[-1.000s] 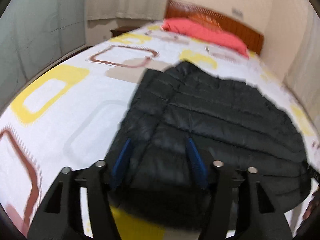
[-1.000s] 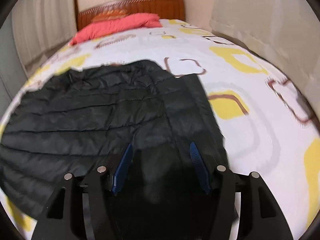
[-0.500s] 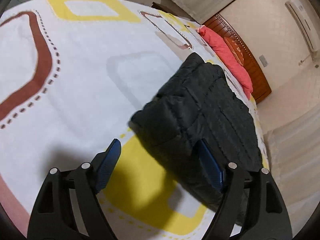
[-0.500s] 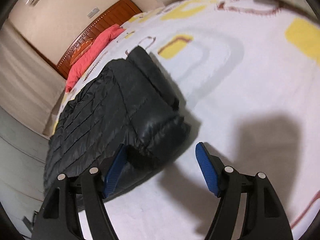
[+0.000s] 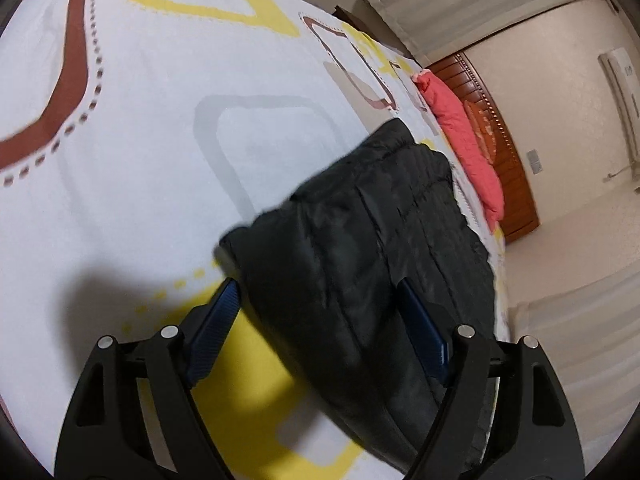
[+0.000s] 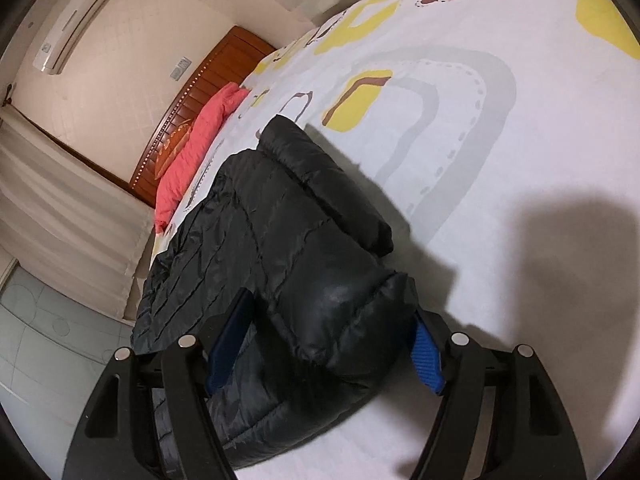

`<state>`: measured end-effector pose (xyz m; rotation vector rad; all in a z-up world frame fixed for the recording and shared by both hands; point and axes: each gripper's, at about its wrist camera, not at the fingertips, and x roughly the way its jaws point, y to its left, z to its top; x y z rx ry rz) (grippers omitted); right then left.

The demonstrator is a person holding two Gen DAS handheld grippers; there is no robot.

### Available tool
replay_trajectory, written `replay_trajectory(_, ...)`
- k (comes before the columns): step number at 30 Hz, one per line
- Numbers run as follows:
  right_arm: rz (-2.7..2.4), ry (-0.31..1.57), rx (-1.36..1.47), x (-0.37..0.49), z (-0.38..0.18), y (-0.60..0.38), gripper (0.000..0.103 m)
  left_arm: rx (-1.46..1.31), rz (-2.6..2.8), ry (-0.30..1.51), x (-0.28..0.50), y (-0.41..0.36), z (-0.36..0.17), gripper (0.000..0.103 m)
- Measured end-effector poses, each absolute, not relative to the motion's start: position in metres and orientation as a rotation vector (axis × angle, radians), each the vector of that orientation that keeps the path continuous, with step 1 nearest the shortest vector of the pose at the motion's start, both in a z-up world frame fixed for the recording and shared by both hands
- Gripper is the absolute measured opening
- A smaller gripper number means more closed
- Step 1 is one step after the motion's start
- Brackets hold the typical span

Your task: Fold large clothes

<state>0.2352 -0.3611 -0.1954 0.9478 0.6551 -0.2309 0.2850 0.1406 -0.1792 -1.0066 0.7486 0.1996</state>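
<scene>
A black quilted puffer jacket (image 5: 384, 240) lies on the patterned bed sheet (image 5: 160, 128), its sleeves folded in over the body. My left gripper (image 5: 320, 312) is open, its blue pads on either side of the jacket's near left corner. In the right wrist view the jacket (image 6: 288, 240) fills the centre. My right gripper (image 6: 328, 328) is open and straddles the puffy near right corner; its blue fingers (image 6: 426, 354) sit beside the fabric without pinching it.
A red pillow (image 5: 464, 136) lies against the wooden headboard (image 5: 504, 140) at the far end; it also shows in the right wrist view (image 6: 196, 144). Curtains (image 6: 60, 208) hang beside the bed. An air conditioner (image 6: 72, 20) is on the wall.
Both grippers have dropped from above the jacket, tilted outward, and closed in on its near corners, which now sit between the open fingers.
</scene>
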Motion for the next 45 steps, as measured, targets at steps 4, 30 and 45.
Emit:
replay_trajectory(4, -0.22, 0.656, 0.939, 0.233, -0.197, -0.362, 0.072, -1.11, 0.202, 0.707, 0.274, 0.146, -0.19, 0.08)
replay_trajectory(30, -0.185, 0.688, 0.97, 0.211, -0.192, -0.364, 0.027, -0.776, 0.197, 0.773, 0.261, 0.129, -0.155, 0.02)
replay_trajectory(45, -0.136, 0.726, 0.961, 0.14, -0.181, -0.359, 0.026, -0.783, 0.183, 0.811, 0.167, 0.147, -0.147, 0.019)
